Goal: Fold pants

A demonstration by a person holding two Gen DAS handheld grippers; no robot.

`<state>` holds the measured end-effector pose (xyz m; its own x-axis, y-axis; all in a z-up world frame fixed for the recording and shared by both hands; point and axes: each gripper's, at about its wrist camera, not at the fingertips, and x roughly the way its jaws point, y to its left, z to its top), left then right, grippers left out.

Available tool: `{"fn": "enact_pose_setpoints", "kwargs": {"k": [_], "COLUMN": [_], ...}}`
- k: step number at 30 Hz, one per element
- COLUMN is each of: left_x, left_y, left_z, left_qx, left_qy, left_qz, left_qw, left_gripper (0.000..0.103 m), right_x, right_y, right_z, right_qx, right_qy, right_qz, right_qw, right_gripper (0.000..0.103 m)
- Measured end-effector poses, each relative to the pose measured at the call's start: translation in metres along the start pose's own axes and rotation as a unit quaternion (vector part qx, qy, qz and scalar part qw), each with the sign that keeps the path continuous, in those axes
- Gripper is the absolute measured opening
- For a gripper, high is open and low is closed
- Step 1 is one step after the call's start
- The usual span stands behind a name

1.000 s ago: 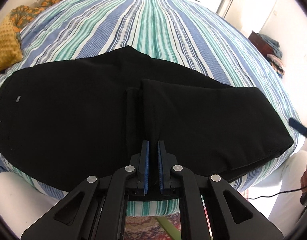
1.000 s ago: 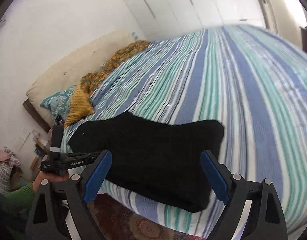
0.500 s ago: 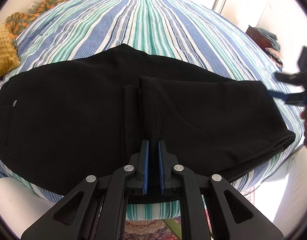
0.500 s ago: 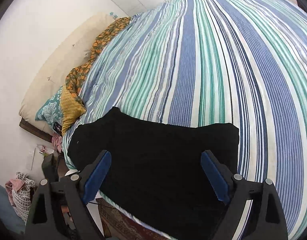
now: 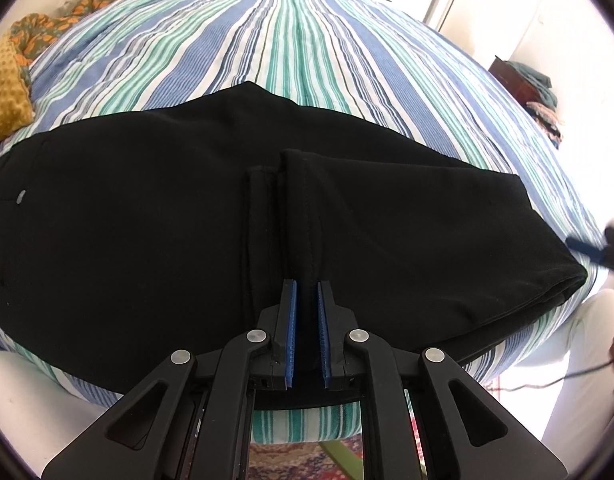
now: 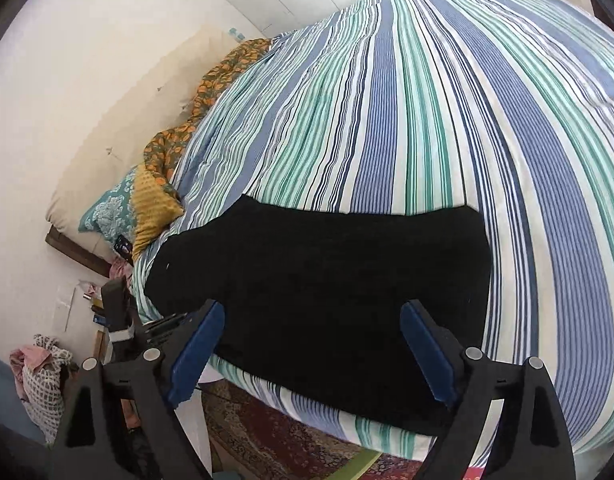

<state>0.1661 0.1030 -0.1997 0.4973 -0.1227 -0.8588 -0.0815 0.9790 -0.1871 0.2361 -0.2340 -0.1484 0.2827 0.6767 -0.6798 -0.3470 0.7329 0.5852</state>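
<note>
Black pants (image 5: 147, 220) lie folded across the near edge of the striped bed (image 5: 307, 40), waist at the left with a small button showing. The leg hems (image 5: 299, 200) are folded back onto the middle. My left gripper (image 5: 306, 288) is shut on the hem fabric, which runs between its blue pads. In the right wrist view the pants (image 6: 327, 264) fill the lower middle. My right gripper (image 6: 313, 312) stands wide open above their near fold, with nothing pressed between its pads. It also shows as a blur at the left view's right edge, as the right gripper (image 5: 603, 248) beside the fold.
A yellow pillow (image 6: 151, 208) and an orange floral blanket (image 6: 211, 92) lie at the head of the bed. Cluttered furniture (image 6: 115, 312) and a clothes heap (image 6: 43, 380) stand beside it. A patterned rug (image 6: 267, 432) covers the floor below the bed's edge. Clothes on a dark cabinet (image 5: 527, 84) sit far right.
The right gripper has tipped down and rolled, coming closer over the pants' folded end, jaws still wide. In the left view it rose at the right edge, then dropped lower. The left gripper stayed put.
</note>
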Motion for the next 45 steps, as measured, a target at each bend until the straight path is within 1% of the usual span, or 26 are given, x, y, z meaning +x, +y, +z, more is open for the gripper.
{"fn": "enact_pose_setpoints", "kwargs": {"k": [3,4,5,6,9,14,16,17,18,20,21,23,25,27,29,34,39,42,45], "left_x": [0.001,0.001,0.001,0.001,0.001,-0.002,-0.011,-0.018,-0.026,-0.044,-0.052,-0.061,-0.064,-0.064,-0.062,-0.061,-0.061,-0.059,-0.059], "left_y": [0.001,0.0,0.001,0.001,0.003,0.003,0.004,0.005,0.005,0.003,0.003,0.005,0.007,0.009,0.014,0.025,0.03,0.031,0.029], "left_z": [-0.001,-0.001,-0.001,-0.001,-0.001,-0.001,0.0,0.001,0.001,0.0,-0.001,0.0,0.0,0.002,0.004,0.002,0.0,0.001,0.0], "left_qx": [-0.001,-0.001,-0.002,-0.003,-0.008,-0.01,-0.022,-0.028,-0.031,-0.033,-0.033,-0.039,-0.046,-0.051,-0.062,-0.083,-0.09,-0.09,-0.085], "left_qy": [0.001,0.001,0.0,0.0,0.001,-0.007,-0.023,-0.036,-0.055,-0.102,-0.121,-0.141,-0.153,-0.157,-0.154,-0.155,-0.154,-0.151,-0.152], "left_qz": [-0.005,-0.005,-0.006,-0.007,-0.009,-0.011,-0.029,-0.039,-0.039,-0.017,-0.011,0.0,0.022,0.045,0.057,0.073,0.086,0.089,0.093], "left_qw": [1.0,1.0,1.0,1.0,0.9999,0.9999,0.9991,0.9982,0.9972,0.9941,0.992,0.9892,0.9869,0.9852,0.9844,0.9817,0.9802,0.9804,0.9804], "left_gripper": [0.009,0.009,0.009,0.009,0.01,0.015,0.026,0.046,0.069,0.085,0.085,0.087,0.088,0.09,0.091,0.091,0.092,0.092,0.092], "right_x": [0.024,0.028,0.027,0.025,0.026,0.026,0.022,0.017,0.012,-0.009,-0.021,-0.048,-0.065,-0.074,-0.077,-0.077,-0.084,-0.089,-0.093], "right_y": [-0.021,-0.028,-0.029,-0.028,-0.025,-0.031,-0.031,-0.028,-0.025,-0.015,-0.01,-0.002,0.0,-0.004,-0.012,-0.034,-0.047,-0.05,-0.048], "right_z": [-0.027,-0.035,-0.039,-0.041,-0.04,-0.039,-0.038,-0.036,-0.035,-0.034,-0.034,-0.035,-0.036,-0.039,-0.043,-0.046,-0.047,-0.049,-0.05], "right_qx": [0.039,0.047,0.043,0.038,0.031,0.034,0.036,0.034,0.031,0.017,0.009,-0.01,-0.022,-0.027,-0.025,0.021,0.049,0.053,0.053], "right_qy": [0.03,0.02,0.001,-0.008,-0.008,-0.017,-0.025,-0.034,-0.048,-0.093,-0.121,-0.173,-0.197,-0.208,-0.208,-0.199,-0.209,-0.219,-0.235], "right_qz": [-0.021,-0.014,-0.008,-0.007,-0.013,0.0,0.004,0.004,0.001,-0.016,-0.031,-0.082,-0.119,-0.163,-0.199,-0.249,-0.238,-0.211,-0.188], "right_qw": [0.999,0.999,0.999,0.999,0.999,0.999,0.999,0.999,0.998,0.995,0.992,0.982,0.973,0.964,0.957,0.947,0.947,0.951,0.952], "right_gripper": [0.091,0.091,0.091,0.091,0.092,0.092,0.092,0.092,0.093,0.103,0.103,0.103,0.103,0.103,0.103,0.103,0.103,0.103,0.103]}}
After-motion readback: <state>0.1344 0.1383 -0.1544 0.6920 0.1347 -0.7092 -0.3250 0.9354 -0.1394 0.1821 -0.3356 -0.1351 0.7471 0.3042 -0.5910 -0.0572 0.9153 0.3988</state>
